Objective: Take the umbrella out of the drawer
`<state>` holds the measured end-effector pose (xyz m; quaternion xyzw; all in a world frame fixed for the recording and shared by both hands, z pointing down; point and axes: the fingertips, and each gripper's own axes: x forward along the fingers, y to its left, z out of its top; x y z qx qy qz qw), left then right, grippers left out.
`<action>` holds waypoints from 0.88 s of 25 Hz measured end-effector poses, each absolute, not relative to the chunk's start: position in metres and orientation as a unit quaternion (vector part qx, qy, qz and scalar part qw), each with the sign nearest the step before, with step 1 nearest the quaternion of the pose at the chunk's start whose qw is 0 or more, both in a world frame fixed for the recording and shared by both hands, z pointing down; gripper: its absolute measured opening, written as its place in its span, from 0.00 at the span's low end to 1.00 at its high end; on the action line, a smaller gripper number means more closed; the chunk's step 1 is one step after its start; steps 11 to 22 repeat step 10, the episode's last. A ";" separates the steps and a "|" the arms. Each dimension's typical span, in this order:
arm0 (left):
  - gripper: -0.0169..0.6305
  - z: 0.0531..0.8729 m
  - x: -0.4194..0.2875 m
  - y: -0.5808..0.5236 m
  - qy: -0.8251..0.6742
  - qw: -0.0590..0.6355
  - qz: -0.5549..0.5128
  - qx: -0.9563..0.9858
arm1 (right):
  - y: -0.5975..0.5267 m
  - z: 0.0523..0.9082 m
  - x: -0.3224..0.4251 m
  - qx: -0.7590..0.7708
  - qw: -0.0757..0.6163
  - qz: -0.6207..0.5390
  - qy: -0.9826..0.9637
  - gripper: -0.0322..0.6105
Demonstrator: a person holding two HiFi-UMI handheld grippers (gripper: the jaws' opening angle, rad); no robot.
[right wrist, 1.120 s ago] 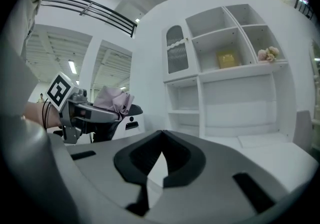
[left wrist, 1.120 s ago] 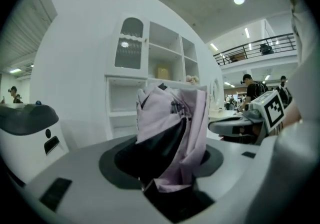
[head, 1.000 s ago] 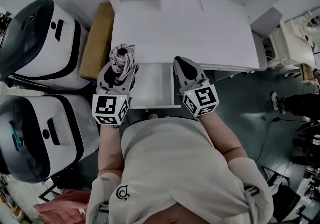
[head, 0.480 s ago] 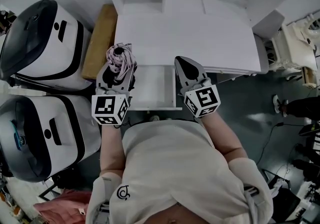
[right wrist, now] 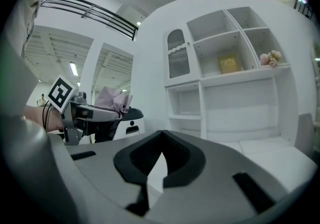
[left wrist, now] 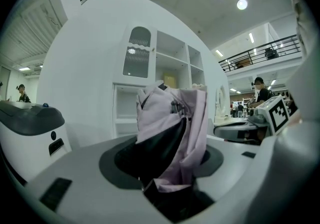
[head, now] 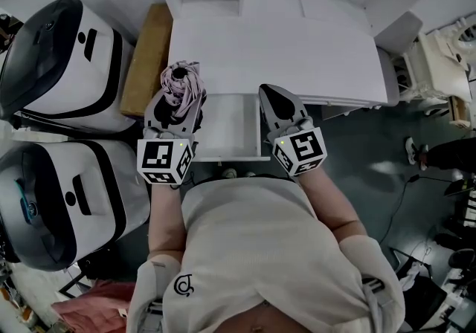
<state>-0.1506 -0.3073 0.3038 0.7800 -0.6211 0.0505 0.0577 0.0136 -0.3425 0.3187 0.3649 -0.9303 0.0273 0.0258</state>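
Observation:
A folded pink umbrella (head: 183, 79) with dark lining stands upright in my left gripper (head: 178, 98), which is shut on it above the left end of the white desk (head: 275, 49). In the left gripper view the umbrella (left wrist: 172, 123) fills the space between the jaws of that gripper (left wrist: 170, 165). The white drawer (head: 230, 129) under the desk's front edge stands pulled out, and its visible inside shows nothing. My right gripper (head: 274, 98) hovers at the drawer's right side, shut and holding nothing; its pads (right wrist: 161, 140) meet at the tips. From the right gripper view the umbrella (right wrist: 114, 99) shows at left.
Two large white-and-black machines (head: 59, 64) (head: 67, 205) stand close on the left. A brown board (head: 145, 56) leans between them and the desk. White shelving (right wrist: 230, 68) rises behind the desk. White furniture (head: 439, 64) and a person's shoe (head: 413, 150) are at the right.

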 end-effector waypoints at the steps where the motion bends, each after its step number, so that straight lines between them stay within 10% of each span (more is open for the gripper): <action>1: 0.40 0.304 -0.150 -0.306 -0.620 0.057 0.050 0.781 | -0.341 0.318 0.014 0.365 0.024 0.026 -0.930 0.06; 22: 0.40 0.304 -0.144 -0.302 -0.617 0.059 0.049 0.783 | -0.332 0.312 0.016 0.364 0.012 0.022 -0.931 0.06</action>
